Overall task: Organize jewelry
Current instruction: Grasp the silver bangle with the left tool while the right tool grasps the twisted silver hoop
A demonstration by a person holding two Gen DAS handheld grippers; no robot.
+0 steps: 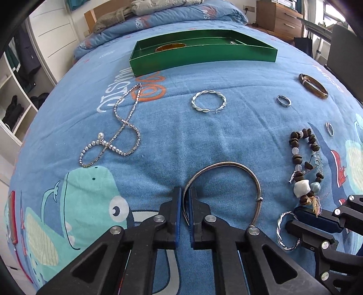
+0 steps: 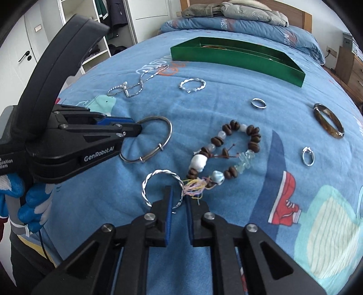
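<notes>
My left gripper (image 1: 185, 192) is shut on a thin silver bangle (image 1: 236, 166) lying on the blue bedspread; the bangle also shows in the right wrist view (image 2: 166, 133). My right gripper (image 2: 179, 197) has its jaws narrowly apart around the rim of a twisted silver hoop (image 2: 156, 175), seen also in the left wrist view (image 1: 280, 229). A bead bracelet (image 2: 229, 145) lies just right of the hoop. A green tray (image 1: 204, 54) stands at the far side with an amber bangle (image 1: 169, 47) inside.
On the spread lie a rhinestone-and-pearl chain (image 1: 123, 127), a second twisted hoop (image 1: 208, 101), a brown bangle (image 1: 313, 85), a silver band (image 1: 283, 100) and a small ring (image 1: 329, 129). Folded bedding (image 1: 172, 15) lies behind the tray.
</notes>
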